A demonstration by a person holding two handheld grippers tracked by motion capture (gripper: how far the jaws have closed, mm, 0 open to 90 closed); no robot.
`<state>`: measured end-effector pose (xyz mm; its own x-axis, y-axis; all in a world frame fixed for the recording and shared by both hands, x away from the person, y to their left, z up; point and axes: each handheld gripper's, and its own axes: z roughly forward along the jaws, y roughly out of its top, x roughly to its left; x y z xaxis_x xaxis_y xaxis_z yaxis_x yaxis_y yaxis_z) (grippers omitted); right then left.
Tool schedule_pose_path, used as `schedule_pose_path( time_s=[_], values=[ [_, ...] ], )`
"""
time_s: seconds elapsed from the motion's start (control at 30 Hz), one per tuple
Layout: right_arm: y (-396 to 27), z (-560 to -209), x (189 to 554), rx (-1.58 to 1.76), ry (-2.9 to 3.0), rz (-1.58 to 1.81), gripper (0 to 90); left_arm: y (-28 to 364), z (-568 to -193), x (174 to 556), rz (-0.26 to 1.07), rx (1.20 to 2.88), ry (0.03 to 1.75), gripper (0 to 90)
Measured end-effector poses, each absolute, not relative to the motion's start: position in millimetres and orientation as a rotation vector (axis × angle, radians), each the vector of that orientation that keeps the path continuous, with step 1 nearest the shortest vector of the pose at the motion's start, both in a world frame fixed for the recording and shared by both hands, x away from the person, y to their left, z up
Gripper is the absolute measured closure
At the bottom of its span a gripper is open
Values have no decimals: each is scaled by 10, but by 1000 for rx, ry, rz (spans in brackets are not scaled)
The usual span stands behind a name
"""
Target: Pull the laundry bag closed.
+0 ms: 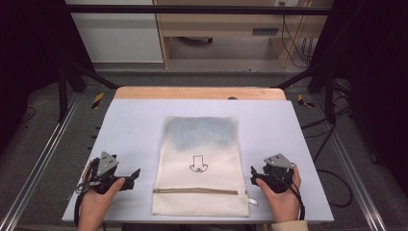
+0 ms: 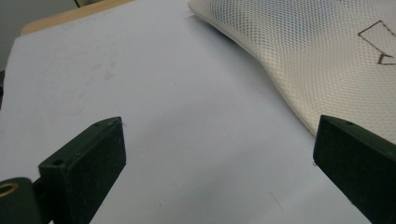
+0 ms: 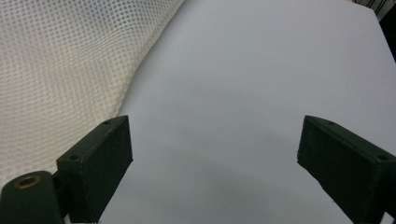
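Cream mesh bag flat on pale worktop, left tongs and right tongs flanking it, both apart, gripping nothing

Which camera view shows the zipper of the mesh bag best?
The high view: the zipper runs across the mesh bag near its close end, with the pull at the right. The left and right gripper views catch just the bag's mesh edge beside open jaws.

mesh bag on table, between hand-held grippers
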<state>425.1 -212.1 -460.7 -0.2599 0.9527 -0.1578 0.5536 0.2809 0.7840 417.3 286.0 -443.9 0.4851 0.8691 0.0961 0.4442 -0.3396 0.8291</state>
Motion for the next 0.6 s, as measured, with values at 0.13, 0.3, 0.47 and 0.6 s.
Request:
schedule_pose_path(
  time_s=[0.13, 0.3, 0.47, 0.6],
  values=[
    [-2080, -4598, 4216, 1329, 1943, 812, 122, 2917, -4465, 4055, 659, 1956, 1072, 40],
    [-2047, -4578, 4168, 1310, 1974, 821, 145, 2993, -4534, 4019, 569, 1975, 1047, 40],
    [-1989, -4559, 4110, 1274, 2018, 823, 176, 2984, -4454, 4020, 655, 1966, 1092, 45],
    [-1880, -4540, 4095, 1238, 2046, 842, 170, 2982, -4475, 4002, 618, 1967, 1090, 44]
  ],
)
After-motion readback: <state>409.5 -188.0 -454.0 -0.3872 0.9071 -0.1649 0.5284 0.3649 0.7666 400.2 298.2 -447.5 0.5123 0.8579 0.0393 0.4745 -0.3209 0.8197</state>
